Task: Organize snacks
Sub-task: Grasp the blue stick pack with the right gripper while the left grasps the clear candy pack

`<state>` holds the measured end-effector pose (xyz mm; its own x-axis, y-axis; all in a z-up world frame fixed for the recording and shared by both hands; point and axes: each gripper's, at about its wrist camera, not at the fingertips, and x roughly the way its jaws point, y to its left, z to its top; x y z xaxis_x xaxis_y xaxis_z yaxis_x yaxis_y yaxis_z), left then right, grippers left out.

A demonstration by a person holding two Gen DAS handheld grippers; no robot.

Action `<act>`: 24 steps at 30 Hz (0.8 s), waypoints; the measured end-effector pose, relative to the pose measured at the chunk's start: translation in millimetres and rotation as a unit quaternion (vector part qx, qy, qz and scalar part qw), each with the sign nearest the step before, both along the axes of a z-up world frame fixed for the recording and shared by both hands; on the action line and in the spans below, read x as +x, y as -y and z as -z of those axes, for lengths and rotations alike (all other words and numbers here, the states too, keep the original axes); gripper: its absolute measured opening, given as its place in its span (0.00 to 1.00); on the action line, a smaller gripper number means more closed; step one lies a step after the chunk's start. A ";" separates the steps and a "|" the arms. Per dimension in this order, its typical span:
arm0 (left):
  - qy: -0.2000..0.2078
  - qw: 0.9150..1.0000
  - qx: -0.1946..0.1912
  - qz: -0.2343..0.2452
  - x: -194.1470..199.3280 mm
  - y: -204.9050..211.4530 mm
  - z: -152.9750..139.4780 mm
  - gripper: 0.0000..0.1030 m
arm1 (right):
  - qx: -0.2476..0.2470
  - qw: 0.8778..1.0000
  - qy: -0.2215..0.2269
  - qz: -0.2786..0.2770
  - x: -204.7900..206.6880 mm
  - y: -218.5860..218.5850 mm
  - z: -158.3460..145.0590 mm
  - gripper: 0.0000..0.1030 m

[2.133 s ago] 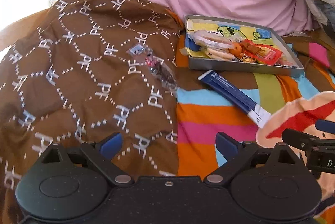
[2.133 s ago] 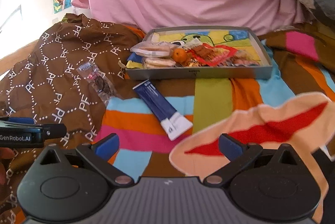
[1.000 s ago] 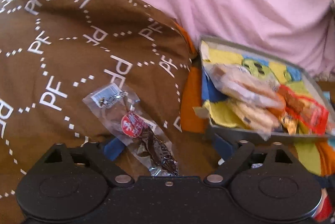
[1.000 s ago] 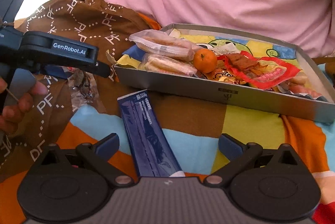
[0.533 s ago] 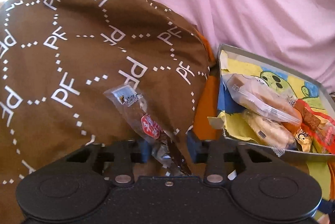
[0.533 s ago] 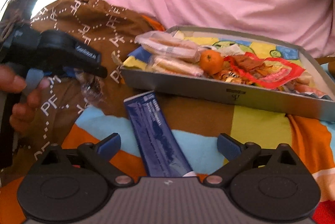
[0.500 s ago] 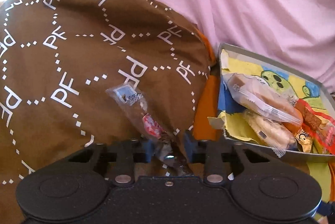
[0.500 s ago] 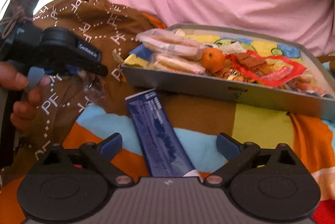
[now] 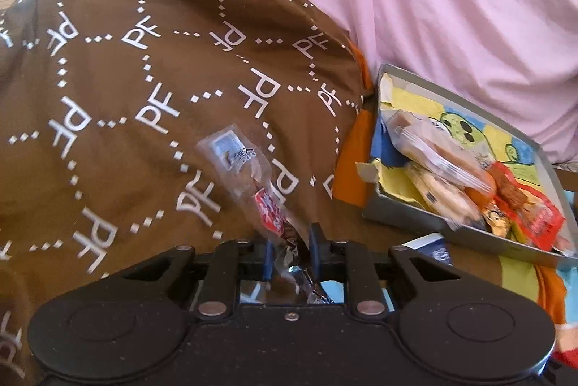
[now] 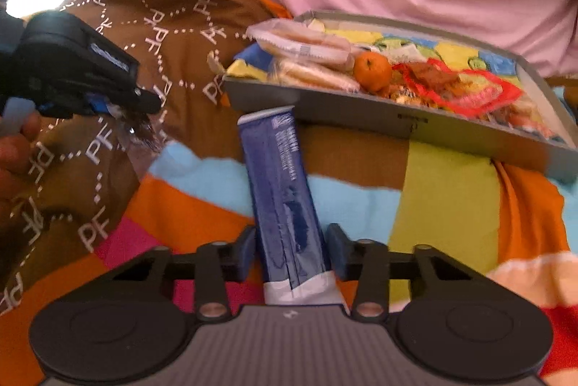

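Both wrist cameras sit low over the bed, facing the pink sheet (image 9: 451, 7). The left one looks close at the brown quilt (image 9: 144, 79), the grey tray (image 9: 397, 216) at 3 o'clock. The right one has that tray (image 10: 361, 113) at 1 o'clock; both share it.

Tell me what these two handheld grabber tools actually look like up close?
Both are black plastic. The left gripper has a speckled matte body with two round discs, silver pivot screws and blue-padded fingers. The right gripper looks the same, except for a ribbed grey centre panel. Seen from the right camera, the left one carries a white, blurred label on its side.
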<state>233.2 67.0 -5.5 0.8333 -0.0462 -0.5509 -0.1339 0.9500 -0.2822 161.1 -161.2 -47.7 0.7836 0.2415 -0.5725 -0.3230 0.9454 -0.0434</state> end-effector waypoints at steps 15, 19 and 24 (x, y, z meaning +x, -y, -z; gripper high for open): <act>-0.056 0.996 0.002 0.063 -58.2 25.9 -1.0 0.14 | 0.030 0.998 -0.057 0.028 -57.5 20.9 -0.7 0.40; -0.078 0.994 0.014 0.077 -68.8 31.4 5.5 0.14 | 0.030 0.997 -0.065 0.032 -59.5 18.5 0.2 0.44; -0.085 0.993 0.017 0.080 -68.5 29.5 7.2 0.14 | 0.035 0.996 -0.072 0.044 -49.4 10.8 4.7 0.54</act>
<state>164.7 37.5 -12.7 0.7114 -0.1486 -0.6869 -0.0242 0.9716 -0.2352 111.6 -172.0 -52.5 0.7145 0.2187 -0.6646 -0.2359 0.9696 0.0654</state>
